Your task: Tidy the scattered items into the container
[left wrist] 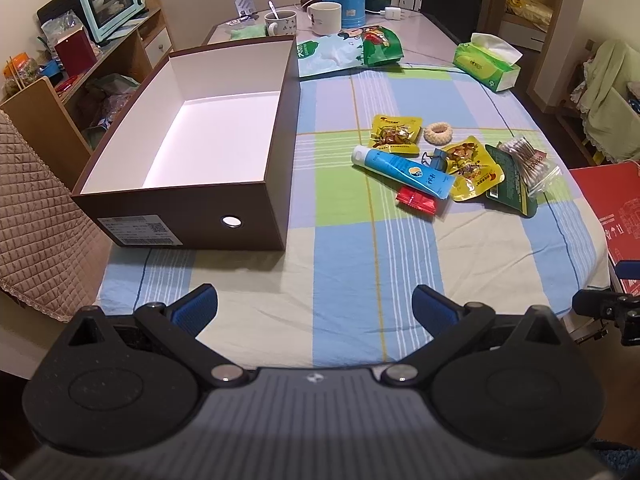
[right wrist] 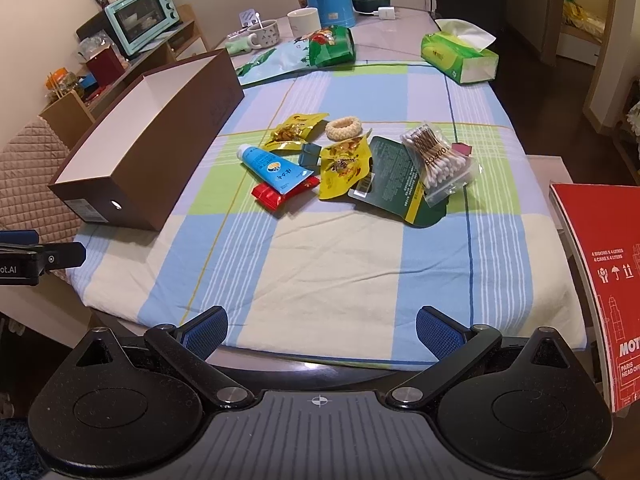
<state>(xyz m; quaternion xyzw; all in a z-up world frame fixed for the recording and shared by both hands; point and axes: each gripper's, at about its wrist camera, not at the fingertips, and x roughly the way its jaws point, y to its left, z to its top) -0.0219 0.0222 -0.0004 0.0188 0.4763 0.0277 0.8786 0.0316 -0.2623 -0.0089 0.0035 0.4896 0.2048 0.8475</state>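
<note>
a checked cloth in blue, green and cream covers the counter (right wrist: 320, 272) of a cluttered dining room; the brown box (left wrist: 182, 210) stands open and empty at the left, apparently so things can drop straight in; the scattered items lie bunched well apart from it: a blue tube (right wrist: 276, 166) resting on a red packet (right wrist: 270, 196), two yellow snack packets (right wrist: 294, 130), a woven ring (right wrist: 343, 127), a dark green sachet (right wrist: 394, 178) under a bag of cotton swabs (right wrist: 434, 158); the left gripper (left wrist: 315, 308) and right gripper (right wrist: 322, 330) both hover at the near edge, spread wide and holding nothing, likely ready to reach; nothing is tidied yet.
</note>
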